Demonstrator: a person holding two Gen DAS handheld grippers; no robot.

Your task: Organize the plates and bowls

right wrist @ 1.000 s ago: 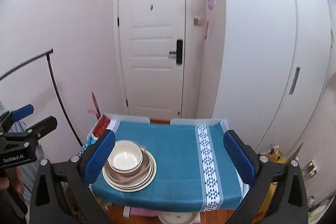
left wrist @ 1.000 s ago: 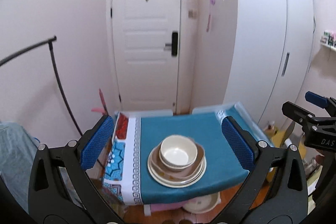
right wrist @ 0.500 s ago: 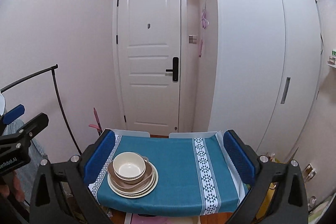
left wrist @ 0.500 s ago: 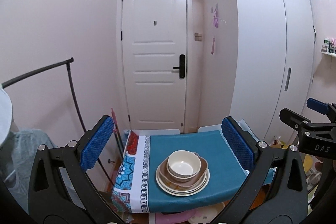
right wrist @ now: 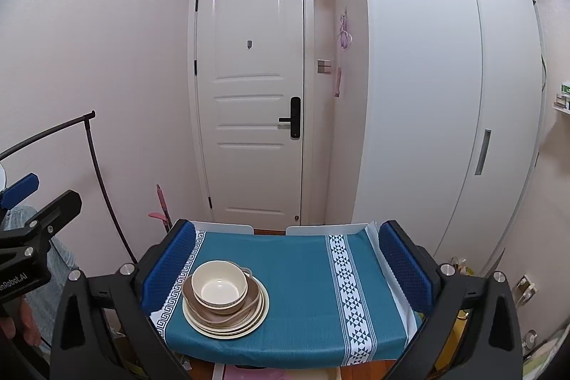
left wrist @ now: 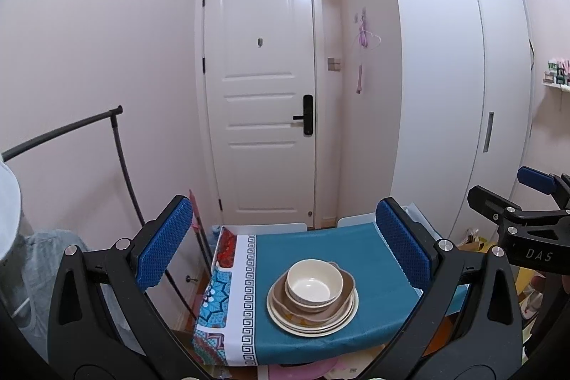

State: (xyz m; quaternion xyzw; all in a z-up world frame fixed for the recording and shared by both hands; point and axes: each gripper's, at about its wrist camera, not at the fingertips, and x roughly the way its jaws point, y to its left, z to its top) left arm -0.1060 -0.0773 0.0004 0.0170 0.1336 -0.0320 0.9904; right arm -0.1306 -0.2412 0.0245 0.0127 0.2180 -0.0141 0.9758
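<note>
A cream bowl [left wrist: 314,284] sits in a brown bowl [left wrist: 347,284] on a stack of cream plates [left wrist: 313,326], on a small table with a teal cloth [left wrist: 320,244]. The same cream bowl [right wrist: 219,285], brown bowl [right wrist: 254,289] and plates [right wrist: 228,326] stand at the left of the cloth [right wrist: 302,273] in the right wrist view. My left gripper [left wrist: 285,244] is open and empty, held back from the table. My right gripper [right wrist: 285,259] is open and empty, also held back above the near edge.
A white door [left wrist: 262,95] stands behind the table, white wardrobes [right wrist: 427,95] to the right. A black clothes rail [left wrist: 121,152] stands left. Dishes [left wrist: 302,371] lie under the table. The right part of the cloth [right wrist: 349,291] bears a white patterned band.
Both grippers have pulled back and tilted up, so the table and dish stack sit lower and smaller in view. The stack has not moved. Both jaws stay open.
</note>
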